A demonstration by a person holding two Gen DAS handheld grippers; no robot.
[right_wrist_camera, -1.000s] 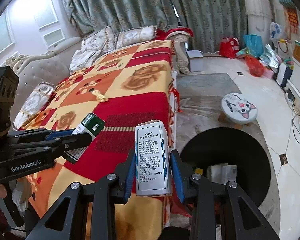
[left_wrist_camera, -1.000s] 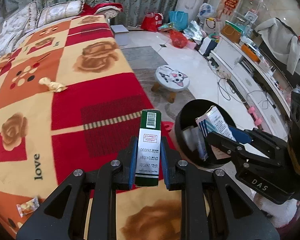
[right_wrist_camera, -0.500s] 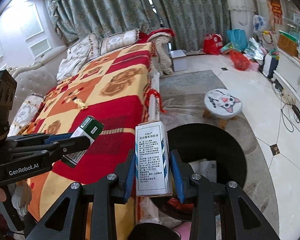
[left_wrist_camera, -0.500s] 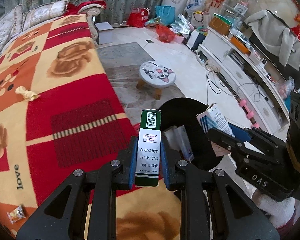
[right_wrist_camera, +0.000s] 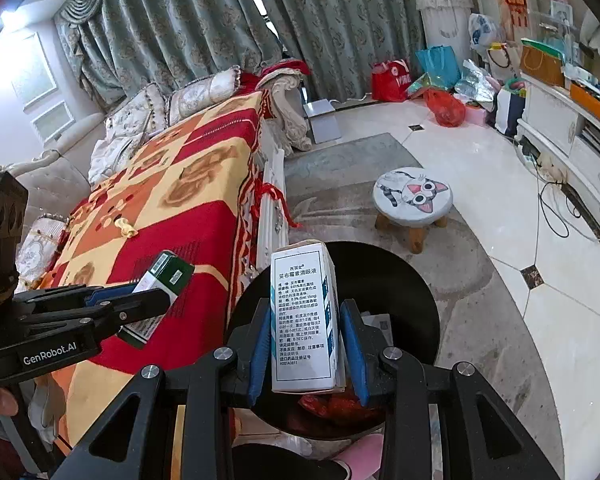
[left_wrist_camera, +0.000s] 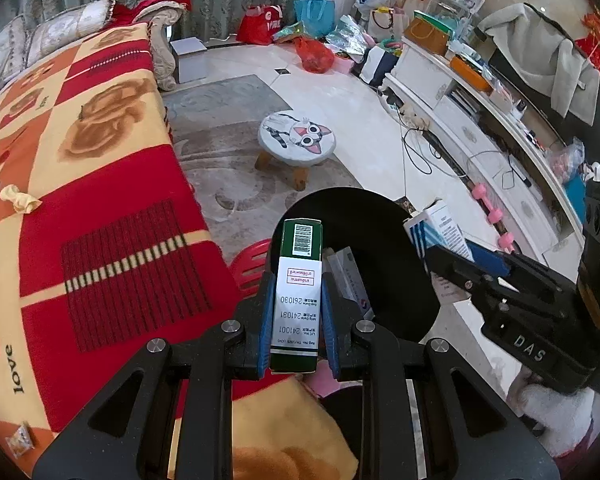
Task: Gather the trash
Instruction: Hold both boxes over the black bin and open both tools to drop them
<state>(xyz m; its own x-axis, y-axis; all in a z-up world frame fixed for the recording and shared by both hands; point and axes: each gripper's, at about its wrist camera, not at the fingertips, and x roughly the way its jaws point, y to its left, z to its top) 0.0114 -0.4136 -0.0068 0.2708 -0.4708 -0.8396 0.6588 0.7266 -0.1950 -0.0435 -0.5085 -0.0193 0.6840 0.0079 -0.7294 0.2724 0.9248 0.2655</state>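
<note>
Left gripper (left_wrist_camera: pixel 296 316): clamped on a green-and-white medicine box (left_wrist_camera: pixel 298 288), blue pads pressing both long sides; box upright, barcode end up, poised over the near rim of the bin.
Right gripper (right_wrist_camera: pixel 306 344): clamped on a white eye-drop carton (right_wrist_camera: pixel 304 320) with blue side stripes; carton upright, hanging above the bin mouth.
Bin (right_wrist_camera: pixel 412 280): black, round, on the floor just beside the blanket-covered sofa; already holding cartons and something red at the bottom.
Done: some trash inside the bin; two more boxes lifted and brought over it.
Left, by judgement: release of both boxes; then a crumpled yellowish wrapper (left_wrist_camera: pixel 20 200) on the blanket (left_wrist_camera: pixel 100 208), and a small candy packet (left_wrist_camera: pixel 20 438) near the blanket's front edge.
Around: cat-face stool (left_wrist_camera: pixel 296 140) beyond the bin; red slatted plastic object (left_wrist_camera: pixel 252 264), touching or just behind the bin, cannot tell which; bags piled by the curtains; white cabinet with cables along the far side.
In the way: nothing between the boxes and the bin opening; the two grippers near each other, so some risk of a bump on release.
</note>
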